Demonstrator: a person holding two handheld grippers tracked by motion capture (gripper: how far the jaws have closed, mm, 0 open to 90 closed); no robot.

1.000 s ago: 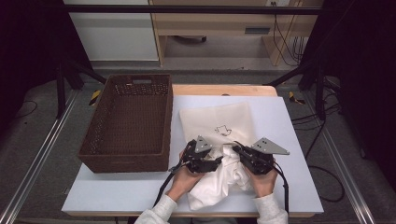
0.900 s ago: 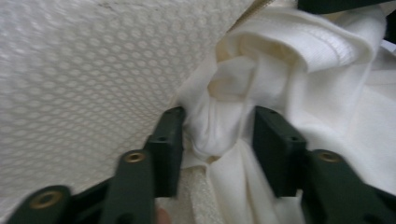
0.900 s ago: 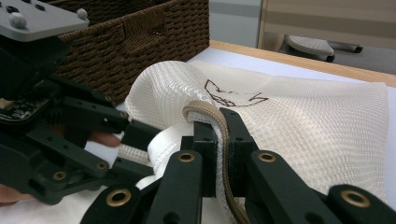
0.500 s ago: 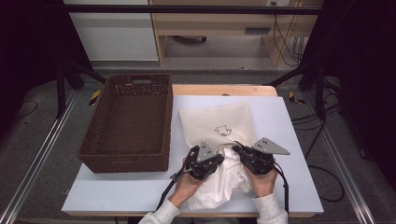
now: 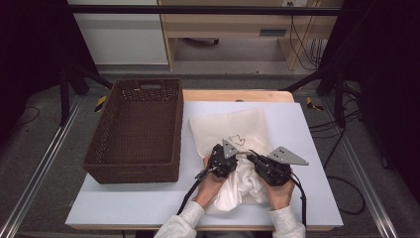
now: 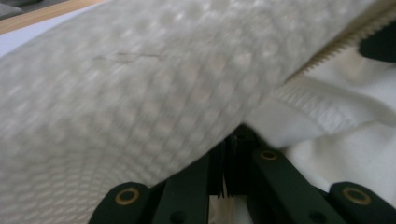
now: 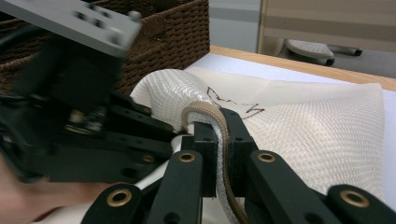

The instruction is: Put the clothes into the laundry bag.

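Mesh bag (image 5: 233, 130), white cloth (image 5: 236, 191), wicker basket (image 5: 136, 131) beside

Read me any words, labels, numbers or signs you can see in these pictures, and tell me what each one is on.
No readable words, brands or numbers.
Mesh bag: a thin dark line-drawn mark, a drawing and not letters.
Basket: no label in sight.
Cabinet behind the table: a small dark plate, too small to read.

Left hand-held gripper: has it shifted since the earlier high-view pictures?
Yes. The left hand-held gripper moved right, away from the basket, and its jaws have just closed on the mesh bag.
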